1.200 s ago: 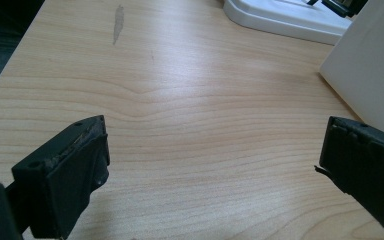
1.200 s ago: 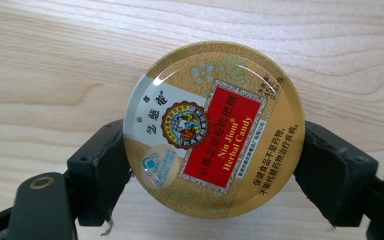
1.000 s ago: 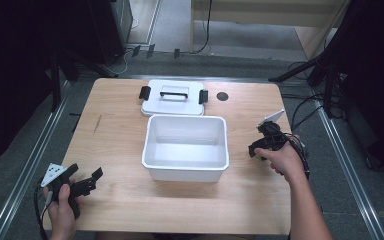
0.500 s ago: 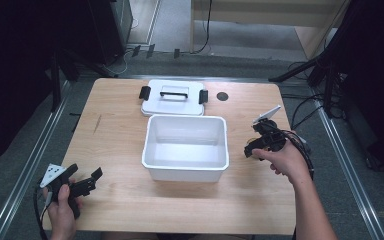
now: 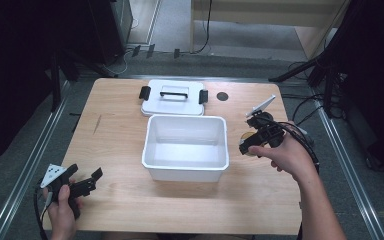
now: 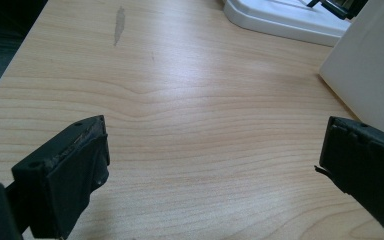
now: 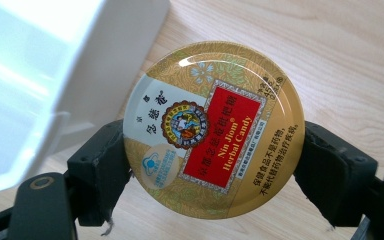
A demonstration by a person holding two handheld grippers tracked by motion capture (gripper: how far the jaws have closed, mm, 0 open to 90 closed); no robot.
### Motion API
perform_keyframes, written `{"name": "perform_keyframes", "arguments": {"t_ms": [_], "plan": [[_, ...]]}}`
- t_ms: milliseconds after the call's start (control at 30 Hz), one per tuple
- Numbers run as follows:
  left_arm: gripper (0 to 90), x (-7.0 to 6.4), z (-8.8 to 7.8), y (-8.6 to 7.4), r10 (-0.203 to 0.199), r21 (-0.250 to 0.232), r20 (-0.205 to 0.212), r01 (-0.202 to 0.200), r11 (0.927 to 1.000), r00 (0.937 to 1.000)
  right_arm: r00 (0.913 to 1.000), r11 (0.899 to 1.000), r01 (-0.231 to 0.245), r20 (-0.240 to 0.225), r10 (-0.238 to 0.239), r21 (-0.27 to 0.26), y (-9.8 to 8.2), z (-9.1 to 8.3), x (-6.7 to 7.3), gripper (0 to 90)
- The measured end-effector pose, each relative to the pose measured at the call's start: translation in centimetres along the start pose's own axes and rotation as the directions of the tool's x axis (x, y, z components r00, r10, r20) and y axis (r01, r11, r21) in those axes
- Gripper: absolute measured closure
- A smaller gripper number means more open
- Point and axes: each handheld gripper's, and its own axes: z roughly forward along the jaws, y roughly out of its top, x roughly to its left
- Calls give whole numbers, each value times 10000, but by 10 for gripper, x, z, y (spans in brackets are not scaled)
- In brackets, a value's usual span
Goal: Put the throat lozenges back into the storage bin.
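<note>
Gold floral candy tin with red label; white bin; pale, perhaps beech-grained table.

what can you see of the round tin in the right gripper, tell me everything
The tin is a flat round candy tin with a glossy gold lid, metal by the look of it. The lid carries a red panel reading "Nin Jiom Herbal Candy", Chinese text, a round emblem and a pale grey-blue patch. The right gripper clamps it by its rim, one black jaw on each side, lid facing the camera. It sits just beside the white bin, near that bin's right wall, over the wooden table.
</note>
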Motion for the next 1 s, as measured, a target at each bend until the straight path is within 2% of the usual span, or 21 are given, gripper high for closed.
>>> {"name": "perform_keyframes", "arguments": {"t_ms": [233, 433, 700, 767, 867, 933, 967, 1000], "plan": [[3, 0, 0, 0, -31, -29, 11, 31, 10000, 10000, 9992, 9987, 399, 25, -398, -332, 11, -17, 15, 208], [3, 1, 0, 0, -50, -45, 33, 51, 10000, 10000, 9970, 9958, 773, -15, -775, -483, 18, -21, 26, 208], [3, 1, 0, 0, -63, -44, 13, 63, 10000, 10000, 9910, 9882, 1234, -407, -1275, -903, 29, -23, 45, 208], [3, 1, 0, 0, -66, -32, 29, 66, 10000, 10000, 9861, 9837, 1511, -545, -1569, -976, 33, -22, 54, 208], [3, 1, 0, 0, -66, -36, 28, 66, 10000, 10000, 9814, 9787, 1780, -538, -1841, -1024, 35, -21, 59, 207], [3, 1, 0, 0, -55, -22, 43, 55, 10000, 10000, 9740, 9703, 2156, -467, -2217, -1097, 35, -19, 63, 207], [3, 1, 0, 0, -67, -23, 43, 68, 10000, 10000, 9635, 9579, 2575, -408, -2644, -1267, 36, -18, 65, 207], [3, 1, 0, 0, -73, -25, 43, 73, 10000, 10000, 9635, 9579, 2575, -408, -2644, -1267, 36, -18, 65, 207]]}}
